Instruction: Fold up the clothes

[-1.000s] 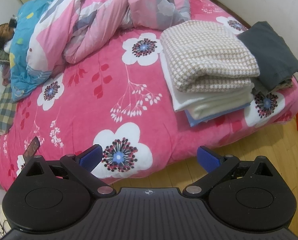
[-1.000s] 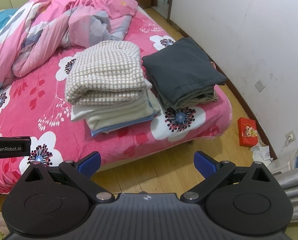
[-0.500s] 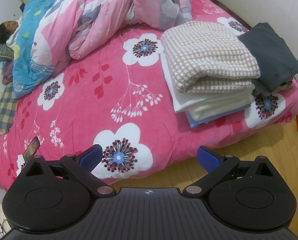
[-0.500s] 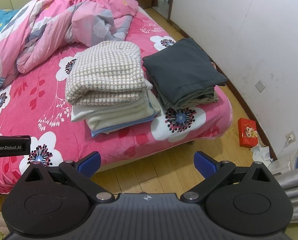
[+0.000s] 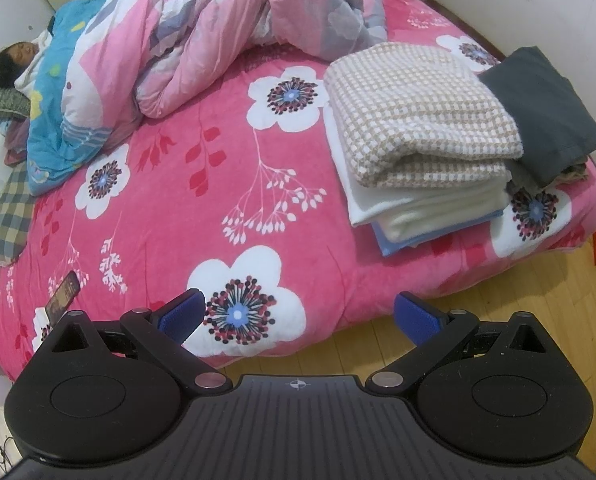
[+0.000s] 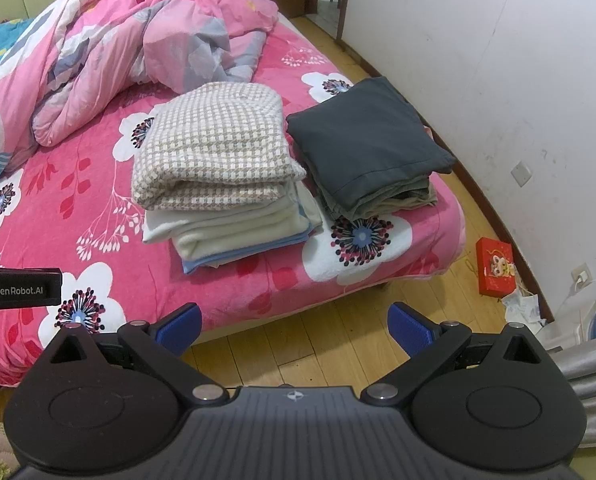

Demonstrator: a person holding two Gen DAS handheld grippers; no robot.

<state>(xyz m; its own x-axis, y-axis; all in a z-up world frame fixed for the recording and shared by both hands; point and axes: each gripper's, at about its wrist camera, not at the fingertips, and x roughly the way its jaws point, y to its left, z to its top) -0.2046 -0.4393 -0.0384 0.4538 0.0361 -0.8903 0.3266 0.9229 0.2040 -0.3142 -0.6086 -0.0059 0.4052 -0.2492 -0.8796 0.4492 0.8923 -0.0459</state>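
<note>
A: Stock on the bed (image 6: 38, 208)?
B: Folded checked blanket (image 6: 214, 148) topping a cream and blue stack; dark grey folded pile (image 6: 366, 136) just beside it; rumpled pink duvet (image 5: 202, 36) behind.
A: Tongs?
B: Left tongs (image 5: 298, 314) spread, empty; right tongs (image 6: 294, 326) spread, empty, over the wooden floor (image 6: 298, 344)

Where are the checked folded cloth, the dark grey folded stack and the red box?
checked folded cloth (image 6: 214, 148), right wrist view, middle of its top face
dark grey folded stack (image 6: 362, 140), right wrist view, top garment's middle
red box (image 6: 495, 266), right wrist view, front face
</note>
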